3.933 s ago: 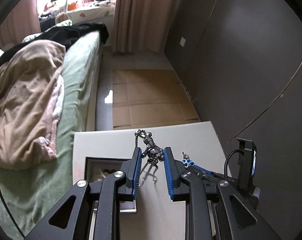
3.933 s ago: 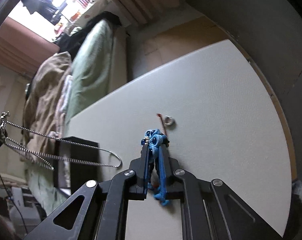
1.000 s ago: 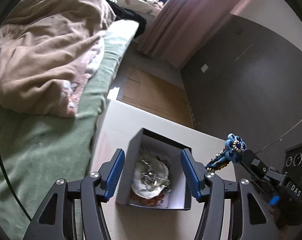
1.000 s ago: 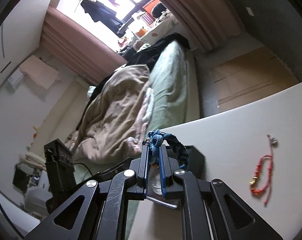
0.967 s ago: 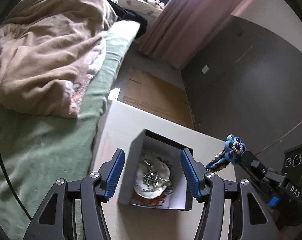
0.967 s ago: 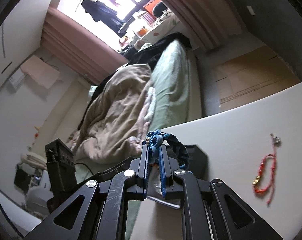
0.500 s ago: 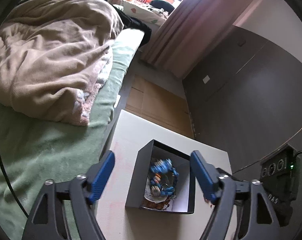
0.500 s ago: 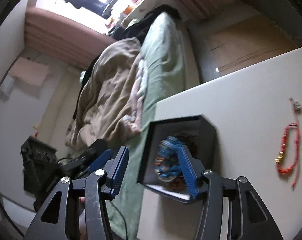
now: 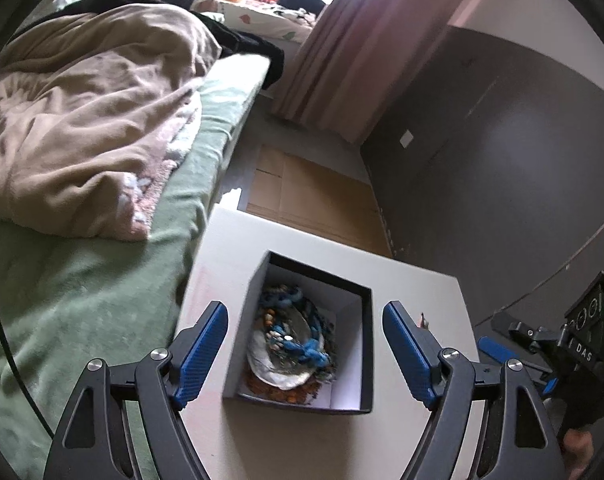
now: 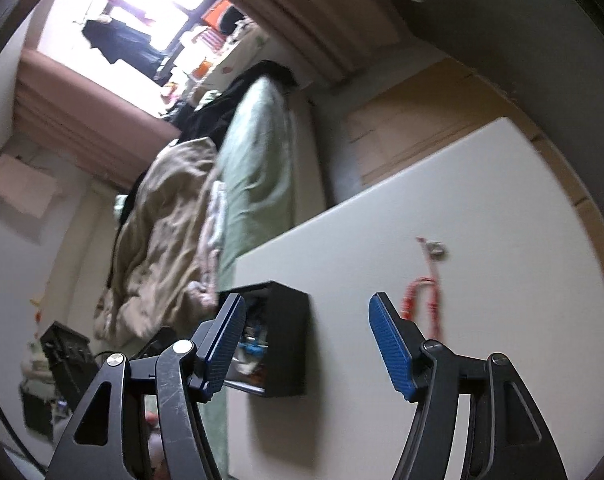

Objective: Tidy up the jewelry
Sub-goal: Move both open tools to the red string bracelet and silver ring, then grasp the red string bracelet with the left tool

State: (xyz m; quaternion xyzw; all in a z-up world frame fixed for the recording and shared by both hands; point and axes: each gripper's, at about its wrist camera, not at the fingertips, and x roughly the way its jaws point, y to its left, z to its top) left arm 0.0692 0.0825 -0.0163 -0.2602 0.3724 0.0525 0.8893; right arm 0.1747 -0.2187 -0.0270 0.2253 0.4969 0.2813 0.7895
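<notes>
**Above the Jewelry Box: Both Grippers Spread, Nothing Held**

On the white table (image 9: 302, 444) stands a black jewelry box (image 9: 364, 344) with white inner walls, set near the table's left edge, next to the bed. Inside it lies a pale shell-shaped dish (image 9: 277, 372). A blue beaded piece (image 9: 297, 344) rests coiled across the dish, with orange-brown beads (image 9: 261, 386) showing beneath the dish at the near side of the box.

The left gripper (image 9: 304, 354) hangs above the box with its blue pads wide apart, one on each side of the box in the view, and grips nothing. The box interior is unobstructed between the fingers.

The right gripper (image 10: 306, 346) is likewise spread wide and empty. In its view the box (image 10: 287, 344) lies between the fingers, close behind the left pad, which hides part of the opening. A red bracelet (image 10: 424, 300) lies on the bare table (image 10: 502, 208) to the right of the box, well apart from it and partly behind the right pad. A small silver ring (image 10: 434, 249) lies at the far end of the red cord. This view is blurred.

Surroundings: a bed with a green sheet (image 9: 73, 300) runs along the left of the table, carrying a rumpled beige blanket (image 9: 81, 128). Cardboard sheets (image 9: 306, 196) cover the floor beyond the table. A dark wall (image 9: 502, 168) rises on the right, and curtains (image 9: 366, 48) hang at the far end.
</notes>
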